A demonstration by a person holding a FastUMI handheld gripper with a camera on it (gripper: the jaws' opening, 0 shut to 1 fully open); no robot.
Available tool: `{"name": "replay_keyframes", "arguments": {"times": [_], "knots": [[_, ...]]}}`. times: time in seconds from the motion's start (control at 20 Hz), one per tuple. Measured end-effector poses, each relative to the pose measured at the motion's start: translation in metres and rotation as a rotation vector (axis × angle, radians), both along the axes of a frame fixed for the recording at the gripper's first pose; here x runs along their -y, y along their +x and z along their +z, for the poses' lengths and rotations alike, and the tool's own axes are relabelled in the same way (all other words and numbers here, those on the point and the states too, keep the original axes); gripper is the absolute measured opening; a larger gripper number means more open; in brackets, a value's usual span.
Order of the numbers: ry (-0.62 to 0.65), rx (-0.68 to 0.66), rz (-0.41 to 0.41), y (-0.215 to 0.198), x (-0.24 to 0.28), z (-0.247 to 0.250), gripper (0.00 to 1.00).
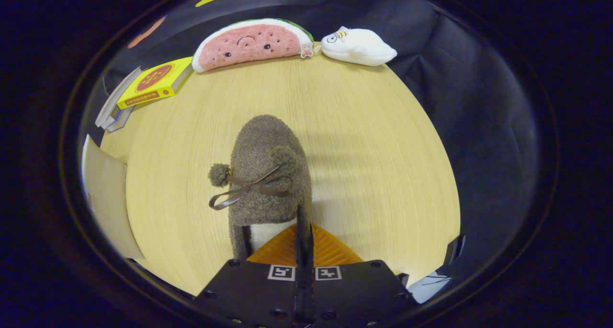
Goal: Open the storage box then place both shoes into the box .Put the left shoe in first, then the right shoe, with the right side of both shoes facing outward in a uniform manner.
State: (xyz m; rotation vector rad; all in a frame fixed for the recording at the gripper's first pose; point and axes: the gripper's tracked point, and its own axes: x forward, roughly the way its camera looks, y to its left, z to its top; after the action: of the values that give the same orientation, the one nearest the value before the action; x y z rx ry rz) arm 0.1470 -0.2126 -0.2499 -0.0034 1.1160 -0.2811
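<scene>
**Fuzzy slipper pinched at its collar, toe pointing away**

The gripper [303, 234] is clenched on the right-hand edge of a brown fuzzy slipper's [266, 175] opening, both fingers pressed together on the collar, likely so the shoe hangs toe-forward and can be turned to face properly. The slipper, with its ribbon bow and pompoms [220, 174], sits over the near middle of the round wooden table [383, 151]. A pale panel [106, 194] at the table's left edge may be the storage box; its contents can't be seen. At the far edge lie a watermelon plush [251, 43], a white plush [359, 46] and a yellow book [155, 81].
</scene>
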Motion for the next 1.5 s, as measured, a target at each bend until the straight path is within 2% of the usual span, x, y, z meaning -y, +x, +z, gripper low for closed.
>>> {"name": "replay_keyframes", "arguments": {"times": [0.25, 0.55, 0.8, 1.1, 1.3, 1.4, 1.5], "knots": [[0.117, 0.051, -0.024, -0.011, -0.014, 0.026, 0.01], [0.181, 0.125, 0.027, -0.029, -0.063, 0.087, 0.00], [0.317, 0.189, 0.109, -0.047, -0.146, 0.138, 0.00], [0.358, 0.261, 0.246, -0.059, -0.255, 0.177, 0.00], [0.537, 0.250, 0.247, -0.060, -0.339, 0.175, 0.00], [0.565, 0.241, 0.246, -0.055, -0.369, 0.170, 0.00], [0.535, 0.229, 0.250, -0.049, -0.394, 0.154, 0.00]]}}
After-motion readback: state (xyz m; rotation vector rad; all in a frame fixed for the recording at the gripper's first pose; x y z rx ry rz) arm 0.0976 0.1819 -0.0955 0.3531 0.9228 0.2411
